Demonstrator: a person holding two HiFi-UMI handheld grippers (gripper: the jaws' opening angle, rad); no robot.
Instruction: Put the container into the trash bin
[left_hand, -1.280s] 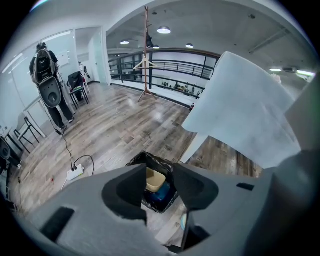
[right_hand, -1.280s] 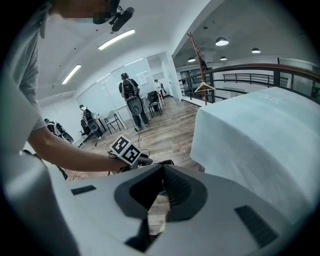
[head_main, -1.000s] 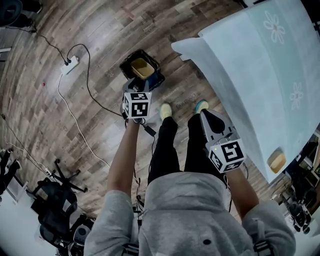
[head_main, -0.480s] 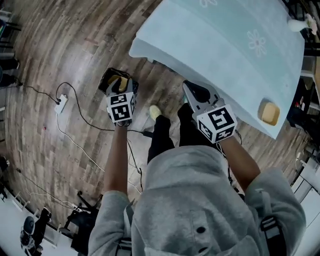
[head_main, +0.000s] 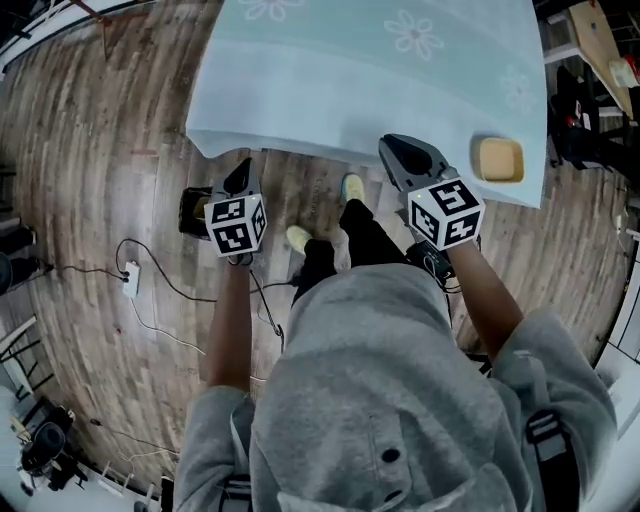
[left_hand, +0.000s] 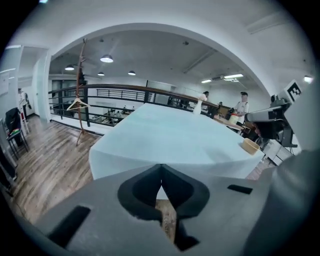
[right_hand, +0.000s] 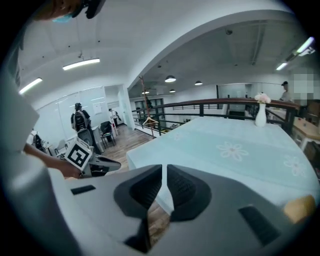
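A tan square container (head_main: 498, 158) sits near the right corner of the table (head_main: 330, 90), which has a light blue cloth; it also shows as the container (left_hand: 249, 146) and the container (right_hand: 300, 207). The black trash bin (head_main: 190, 212) stands on the floor to the left, half hidden behind my left gripper (head_main: 240, 180), with something tan inside. My left gripper (left_hand: 161, 175) is shut and holds nothing, aimed at the table's near edge. The right gripper (head_main: 400, 155) hovers at that edge, left of the container. Its jaws (right_hand: 164, 172) are together with nothing between them.
A power strip (head_main: 130, 280) and cables lie on the wood floor to the left. The person's feet (head_main: 298, 238) stand below the table edge. A white vase (right_hand: 260, 115) is at the table's far side. A coat rack (left_hand: 80, 100) and people are farther off.
The view has swung from the bin to the table. Both grippers have risen from beside the bin and now point at the table's near edge; the bin has slid to the left.
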